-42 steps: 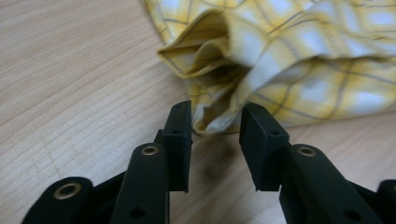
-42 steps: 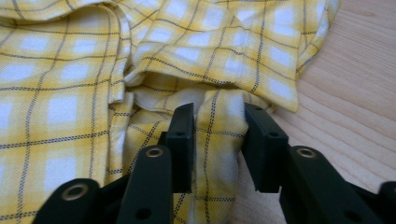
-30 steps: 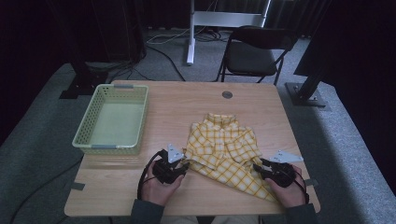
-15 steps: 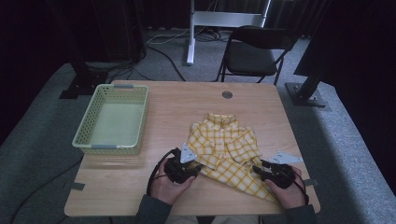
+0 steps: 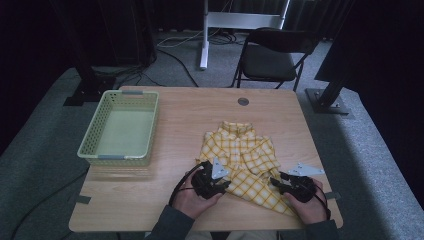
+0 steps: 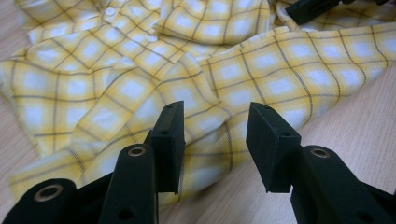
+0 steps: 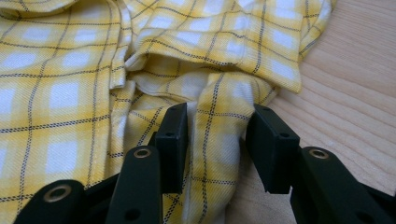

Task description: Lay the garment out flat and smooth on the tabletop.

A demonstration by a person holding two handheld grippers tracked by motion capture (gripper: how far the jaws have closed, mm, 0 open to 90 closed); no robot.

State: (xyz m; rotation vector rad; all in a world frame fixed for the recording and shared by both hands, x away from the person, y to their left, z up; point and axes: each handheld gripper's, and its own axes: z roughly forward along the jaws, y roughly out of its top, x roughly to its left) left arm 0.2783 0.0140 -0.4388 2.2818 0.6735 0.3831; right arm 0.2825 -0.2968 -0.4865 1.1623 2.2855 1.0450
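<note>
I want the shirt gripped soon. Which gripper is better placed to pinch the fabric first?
Probably the right gripper: a raised fold of the yellow plaid shirt already stands between its open jaws. The left gripper hovers open over flatter cloth.

A recording studio or lab: black curtains at the top of the frame, metal stands bolted on grey carpet, cables, folding chair.

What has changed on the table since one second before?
The left gripper moved right, onto the shirt's near edge; its jaws have just been opening, with cloth between them but not pinched. The right gripper, shirt and basket stayed in place.
</note>
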